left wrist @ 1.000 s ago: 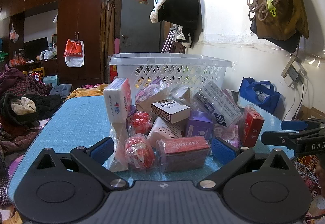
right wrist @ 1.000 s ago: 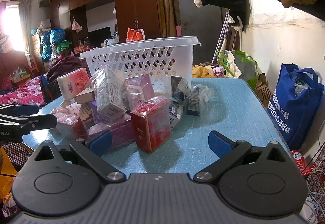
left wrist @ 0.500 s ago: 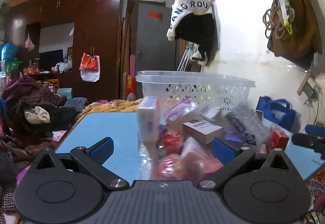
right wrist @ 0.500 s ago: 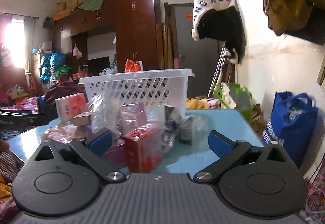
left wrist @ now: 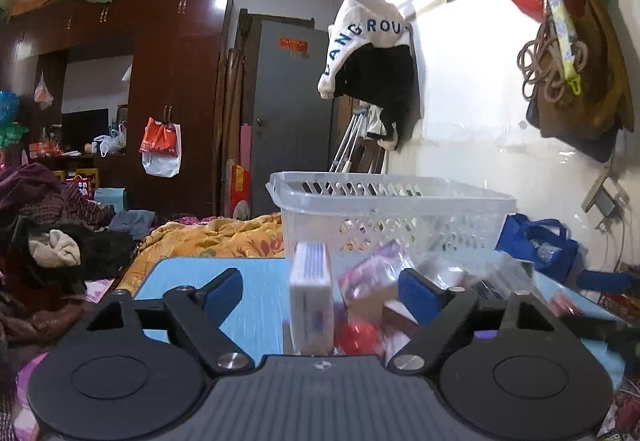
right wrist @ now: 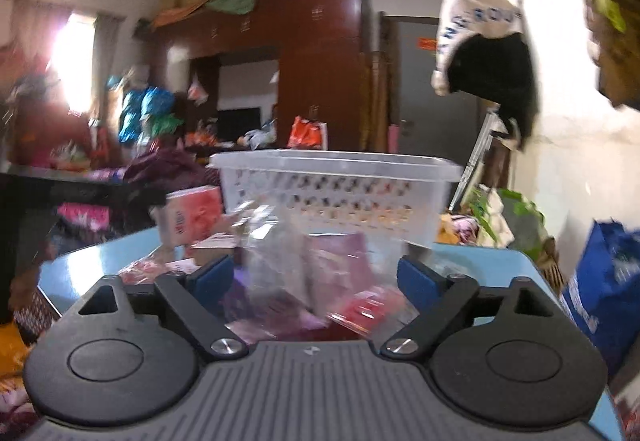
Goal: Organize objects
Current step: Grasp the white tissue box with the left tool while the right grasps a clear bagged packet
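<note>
The left gripper (left wrist: pixel 320 287) and the right gripper (right wrist: pixel 314 275) are both standing with fingers spread wide, gripping nothing. The blue table (left wrist: pixel 256 281) is filling the lower centre. The white basket (left wrist: pixel 392 209) is sitting at centre frame, behind the blurred pile of packets (right wrist: pixel 304 281). The white tissue pack (left wrist: pixel 312 305) is standing upright at the pile's left.

Legible text: "ANGROU" in blue capitals on the white hanging garment (left wrist: pixel 366 43), high on the wall beyond the left gripper's right finger. Lettering on the door's red notice (left wrist: pixel 294 45) and on the packets is unreadable; the right wrist view is blurred.
</note>
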Demonstrator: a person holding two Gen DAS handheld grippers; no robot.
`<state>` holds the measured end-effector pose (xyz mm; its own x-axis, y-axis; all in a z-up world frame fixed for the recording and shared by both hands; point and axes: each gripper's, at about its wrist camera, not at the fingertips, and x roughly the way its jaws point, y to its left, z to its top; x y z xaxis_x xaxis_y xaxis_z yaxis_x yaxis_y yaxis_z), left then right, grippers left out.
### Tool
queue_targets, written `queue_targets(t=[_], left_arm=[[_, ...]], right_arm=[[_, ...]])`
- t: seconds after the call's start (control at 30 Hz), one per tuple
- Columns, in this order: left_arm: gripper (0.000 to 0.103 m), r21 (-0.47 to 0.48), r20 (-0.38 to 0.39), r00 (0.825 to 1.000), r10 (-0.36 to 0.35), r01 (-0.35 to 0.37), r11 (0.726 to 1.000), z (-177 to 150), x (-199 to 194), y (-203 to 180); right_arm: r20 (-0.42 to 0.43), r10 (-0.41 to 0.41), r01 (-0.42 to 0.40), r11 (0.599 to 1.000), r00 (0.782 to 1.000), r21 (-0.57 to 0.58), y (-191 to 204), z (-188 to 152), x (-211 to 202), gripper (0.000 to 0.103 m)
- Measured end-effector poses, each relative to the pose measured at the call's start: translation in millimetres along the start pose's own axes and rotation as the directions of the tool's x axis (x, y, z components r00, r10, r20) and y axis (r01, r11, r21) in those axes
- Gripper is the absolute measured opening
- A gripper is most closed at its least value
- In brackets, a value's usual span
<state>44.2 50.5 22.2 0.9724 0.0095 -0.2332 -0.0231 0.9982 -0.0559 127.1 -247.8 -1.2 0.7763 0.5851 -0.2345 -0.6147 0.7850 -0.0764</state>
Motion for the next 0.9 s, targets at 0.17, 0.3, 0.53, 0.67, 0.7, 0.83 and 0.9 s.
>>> queue_targets(t=[0.17, 0.3, 0.53, 0.67, 0.7, 0.83, 0.9], left_arm=[[0.07, -0.002, -0.072, 0.997, 0.02, -0.02, 1.0, 2.8, 31.2, 5.8], [0.055, -0.014, -0.119, 0.992, 0.029, -0.031, 0.999, -2.4, 46.1, 10.1], [0.029, 0.001, -0.079, 0.996, 0.04, -0.04, 0.999, -7.8, 37.6, 4.3], [0.029, -0.025, -0.025, 0.999, 0.038, -0.038, 0.999, -0.2, 27.5, 11.5], [0.029, -0.033, -0.012, 0.999, 0.038, -0.038, 0.999, 1.8, 24.1, 13.0], [0.029, -0.048, 0.044, 0.999, -0.002, 0.004, 0.999, 23.5, 11.8, 13.3], [0.029, -0.042, 0.066, 0.998, -0.025, 0.027, 0.999, 46.6, 13.3, 8.0]], right_arm=[[-0.066, 0.0, -0.002, 1.0, 0.998, -0.023, 7.4, -4.5, 22.5, 0.06], [-0.052, -0.002, 0.001, 1.0, 0.999, -0.027, 4.3, -4.6, 15.1, 0.041], [-0.038, -0.002, 0.001, 1.0, 0.999, -0.012, -5.1, 0.1, 9.2, 0.037], [-0.011, 0.002, -0.002, 1.0, 1.0, 0.015, -15.7, 8.6, 2.4, 0.037], [-0.005, 0.008, -0.008, 1.0, 1.0, 0.024, -19.3, 12.3, 0.5, 0.037], [0.029, 0.012, -0.013, 0.999, 0.999, 0.037, -34.0, 46.6, -0.7, 0.037], [0.043, -0.002, 0.002, 1.0, 0.999, 0.008, -39.7, 74.8, 10.9, 0.037]])
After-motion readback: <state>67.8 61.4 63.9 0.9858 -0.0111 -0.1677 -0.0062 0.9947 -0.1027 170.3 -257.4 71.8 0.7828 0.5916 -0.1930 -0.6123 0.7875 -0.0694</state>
